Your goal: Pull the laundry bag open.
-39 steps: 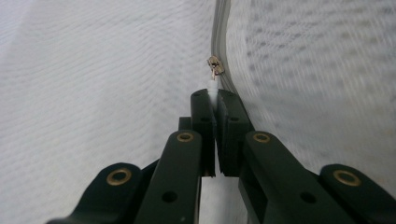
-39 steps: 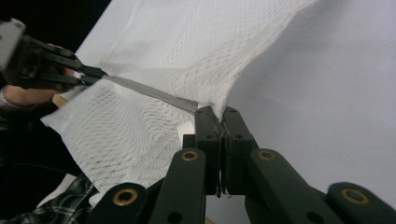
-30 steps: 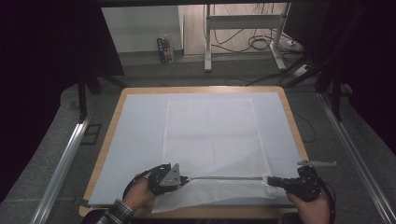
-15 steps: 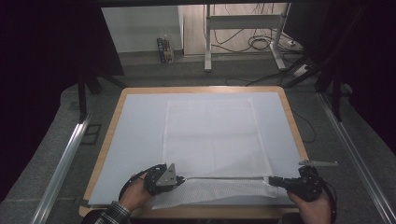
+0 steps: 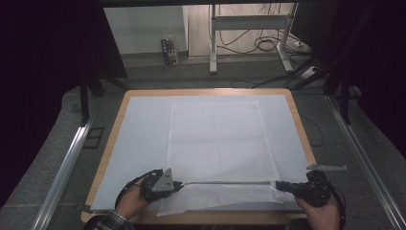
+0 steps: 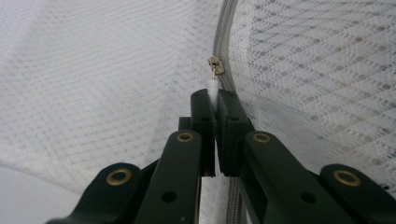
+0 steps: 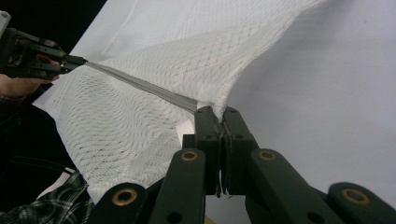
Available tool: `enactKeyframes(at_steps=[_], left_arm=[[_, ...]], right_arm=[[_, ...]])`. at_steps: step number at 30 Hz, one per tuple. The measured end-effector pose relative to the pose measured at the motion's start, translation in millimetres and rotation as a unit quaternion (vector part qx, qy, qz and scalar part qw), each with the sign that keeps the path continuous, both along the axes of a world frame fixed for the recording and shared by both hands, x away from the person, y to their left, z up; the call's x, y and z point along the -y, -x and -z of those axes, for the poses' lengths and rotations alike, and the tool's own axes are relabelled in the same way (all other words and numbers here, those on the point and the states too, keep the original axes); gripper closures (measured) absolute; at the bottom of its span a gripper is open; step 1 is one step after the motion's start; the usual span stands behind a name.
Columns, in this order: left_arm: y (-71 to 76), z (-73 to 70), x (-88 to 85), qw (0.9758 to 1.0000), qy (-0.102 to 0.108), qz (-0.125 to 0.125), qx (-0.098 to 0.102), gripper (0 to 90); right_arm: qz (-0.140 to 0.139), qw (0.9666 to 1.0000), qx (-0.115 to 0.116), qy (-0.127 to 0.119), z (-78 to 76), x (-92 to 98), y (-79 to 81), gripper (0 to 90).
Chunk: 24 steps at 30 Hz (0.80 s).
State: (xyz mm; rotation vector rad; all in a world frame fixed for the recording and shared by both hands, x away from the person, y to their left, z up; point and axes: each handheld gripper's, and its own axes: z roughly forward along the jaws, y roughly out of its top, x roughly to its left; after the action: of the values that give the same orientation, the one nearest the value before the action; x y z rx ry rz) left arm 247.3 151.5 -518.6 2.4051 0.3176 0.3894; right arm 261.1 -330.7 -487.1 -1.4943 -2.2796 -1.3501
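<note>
No text readable — no labels, no numbers.

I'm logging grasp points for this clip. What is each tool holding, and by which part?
Both hold the white mesh laundry bag. The left tool pinches the white pull tab on its zipper slider; the right tool clamps the bag's corner at the zipper's other end.

A lab-like recording space: a wood-edged table (image 5: 301, 125) under a white sheet (image 5: 143, 143) stands between black curtains (image 5: 43, 52), with metal rails (image 5: 64, 167) alongside, grey carpet, loose cables (image 5: 268, 44) and a metal stand (image 5: 249, 21) behind.
</note>
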Motion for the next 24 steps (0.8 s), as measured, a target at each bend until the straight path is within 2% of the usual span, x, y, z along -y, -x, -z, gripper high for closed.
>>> enactKeyframes(at_steps=[9,24], left_arm=[[3.3,1.0,-7.7,1.0,-0.001,-0.003,0.0,87.5],[12.4,1.4,-41.0,0.9992,0.005,-0.04,-0.001,87.5]], right_arm=[[0.003,1.0,0.001,0.003,-0.2,-1.3,0.4,86.2],[0.006,1.0,0.0,0.003,-0.2,-1.9,0.3,86.3]])
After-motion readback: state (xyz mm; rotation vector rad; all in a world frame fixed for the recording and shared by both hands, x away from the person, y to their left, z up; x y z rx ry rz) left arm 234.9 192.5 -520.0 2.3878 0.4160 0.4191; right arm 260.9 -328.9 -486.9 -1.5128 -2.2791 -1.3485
